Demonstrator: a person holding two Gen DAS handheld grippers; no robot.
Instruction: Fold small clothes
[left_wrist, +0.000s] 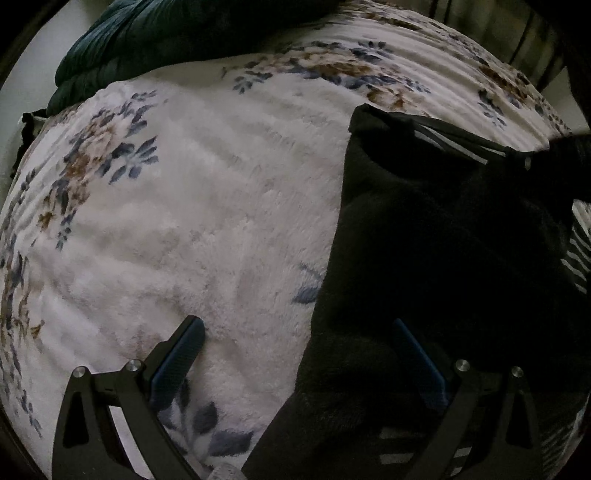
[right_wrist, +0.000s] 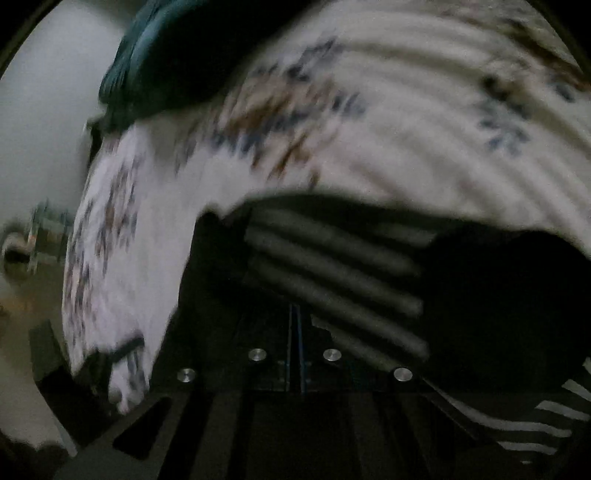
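A black garment with white stripes (left_wrist: 424, 258) lies on the fluffy white floral blanket (left_wrist: 203, 221), on the right of the left wrist view. My left gripper (left_wrist: 299, 347) is open just above the blanket; its left finger (left_wrist: 177, 365) is over the blanket and its right finger (left_wrist: 421, 365) over the garment's edge. In the blurred right wrist view my right gripper (right_wrist: 295, 321) is shut on a fold of the striped black garment (right_wrist: 332, 273) and holds it lifted over the blanket (right_wrist: 369, 147). The right gripper also shows in the left wrist view at the right edge (left_wrist: 561, 158).
A dark teal quilted cover (left_wrist: 155, 40) lies at the blanket's far edge; it also shows in the right wrist view (right_wrist: 166, 62). A pale wall (right_wrist: 48, 122) and floor lie to the left beyond the bed.
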